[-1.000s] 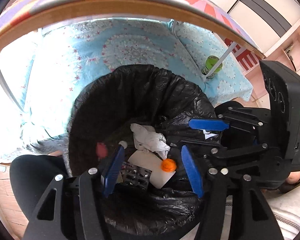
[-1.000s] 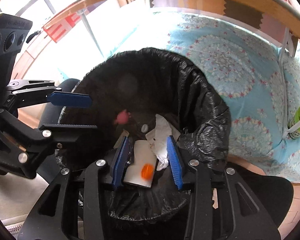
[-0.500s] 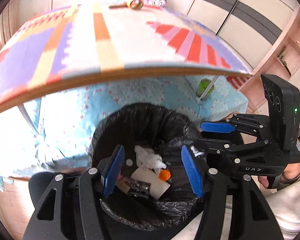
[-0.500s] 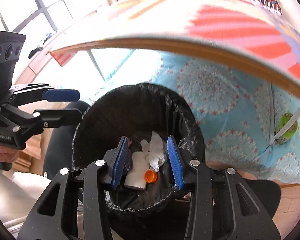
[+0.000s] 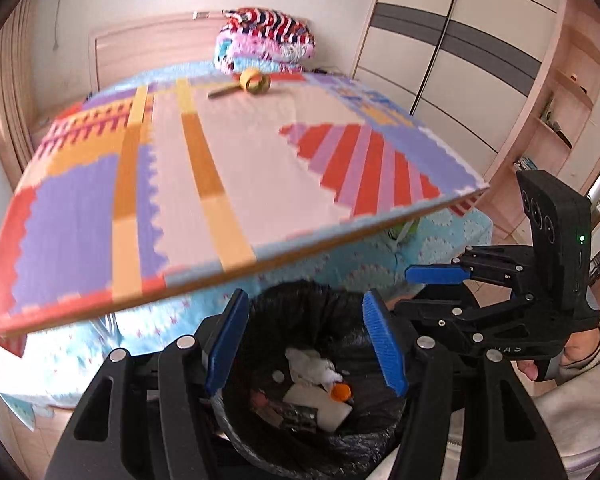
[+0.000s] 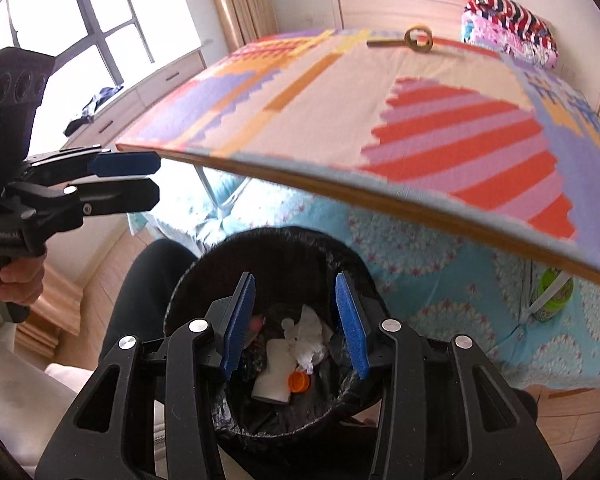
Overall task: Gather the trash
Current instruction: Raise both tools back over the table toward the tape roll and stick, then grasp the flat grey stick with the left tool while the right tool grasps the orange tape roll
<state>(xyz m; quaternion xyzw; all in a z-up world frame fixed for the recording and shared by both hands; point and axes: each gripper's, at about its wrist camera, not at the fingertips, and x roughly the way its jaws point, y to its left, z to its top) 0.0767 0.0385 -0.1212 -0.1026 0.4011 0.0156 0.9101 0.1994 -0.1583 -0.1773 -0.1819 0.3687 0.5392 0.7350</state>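
Table (image 5: 228, 184) above the bin looks mostly cleared, only a tape roll (image 5: 254, 81) left at its far end, so you're nearly done imo. Bin (image 6: 204, 280) below the table's near edge already holds tissue (image 6: 308, 340), a white bottle (image 6: 274, 376) with an orange cap. Both your claws hover over the bin pointing down, left gripper (image 5: 304, 344) and right gripper (image 6: 296, 328) spread, pinching nothing

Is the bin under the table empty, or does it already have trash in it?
It has trash in it. The black-lined bin holds crumpled tissue, an orange cap and a white card at its bottom.
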